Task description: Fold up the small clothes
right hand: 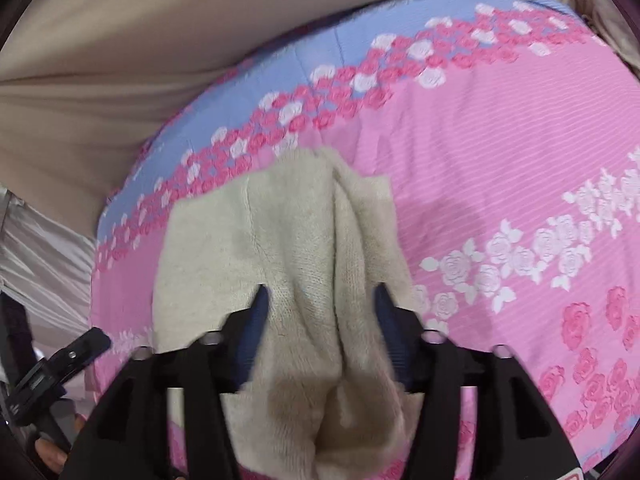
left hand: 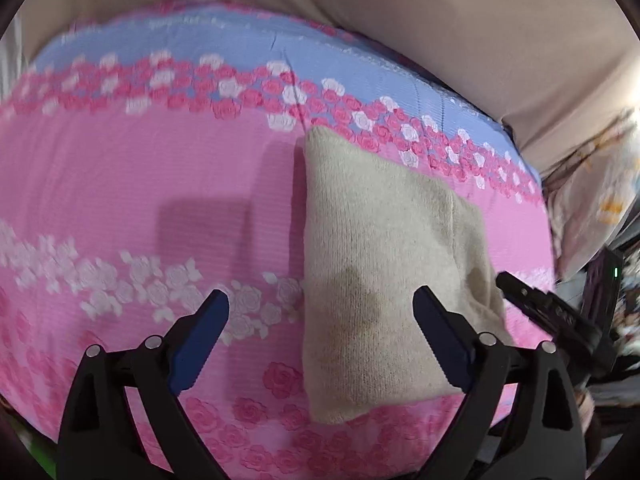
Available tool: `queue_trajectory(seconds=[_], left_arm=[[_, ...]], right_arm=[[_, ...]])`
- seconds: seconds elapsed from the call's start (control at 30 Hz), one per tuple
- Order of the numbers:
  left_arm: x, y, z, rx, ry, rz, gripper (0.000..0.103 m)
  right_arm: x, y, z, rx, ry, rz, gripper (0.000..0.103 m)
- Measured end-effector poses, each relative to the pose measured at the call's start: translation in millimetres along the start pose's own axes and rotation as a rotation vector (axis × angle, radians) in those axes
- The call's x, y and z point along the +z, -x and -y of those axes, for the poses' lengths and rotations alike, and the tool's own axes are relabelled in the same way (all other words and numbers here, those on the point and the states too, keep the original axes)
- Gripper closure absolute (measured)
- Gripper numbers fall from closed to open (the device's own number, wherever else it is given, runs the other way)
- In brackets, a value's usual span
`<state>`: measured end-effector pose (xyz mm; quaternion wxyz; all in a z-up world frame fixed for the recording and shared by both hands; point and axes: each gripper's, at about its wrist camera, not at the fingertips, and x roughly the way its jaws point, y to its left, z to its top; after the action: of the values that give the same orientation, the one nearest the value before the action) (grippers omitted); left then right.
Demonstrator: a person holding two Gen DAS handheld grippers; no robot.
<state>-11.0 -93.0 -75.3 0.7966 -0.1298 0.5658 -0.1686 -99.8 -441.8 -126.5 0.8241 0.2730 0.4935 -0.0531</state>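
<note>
Left tool [left hand: 320, 328] tilted steeply down, jaws spread wide, empty, above the beige knit garment's [left hand: 372, 272] near edge. Right tool [right hand: 318, 308] pitched down likewise, jaws parted astride a raised fold of it, at six o'clock on the pink floral bedspread [right hand: 500, 168].

Both black plastic two-finger grippers, left gripper [left hand: 320, 320] and right gripper [right hand: 318, 300], carry blue serrated pads [left hand: 198, 344] and silver round screws [left hand: 486, 338].

Both views were evenly and fairly brightly lit. A soft shadow [left hand: 208, 224] fell on the pink bedspread [left hand: 120, 168] at left of centre in the left wrist view. Motion blur softened both frames. Fisheye distortion curved the edges; corners were vignetted black.
</note>
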Motion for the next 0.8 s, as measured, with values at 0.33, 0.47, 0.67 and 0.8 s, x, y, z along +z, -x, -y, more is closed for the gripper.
queue_trajectory(seconds=[0.33,0.47,0.67,0.8], left_arm=[[-13,-94,-13,-0.232,0.154,-0.251,0.016],[1,-87,-4,-0.306,0.135,-0.25,0.061],[14,-55,-1,-0.301,0.065,-0.22,0.056],[-7,-89,-11,-0.17,0.062,-0.269,0.038]], right_arm=[[-43,-34,0,0.048,-0.018,-0.148,0.057],[-23,0,-20,0.101,0.001,-0.054,0.077],[-28,0,-20,-0.001,0.069,-0.063,0.064],[-50,-33,9,-0.043,-0.011,-0.14,0.05]])
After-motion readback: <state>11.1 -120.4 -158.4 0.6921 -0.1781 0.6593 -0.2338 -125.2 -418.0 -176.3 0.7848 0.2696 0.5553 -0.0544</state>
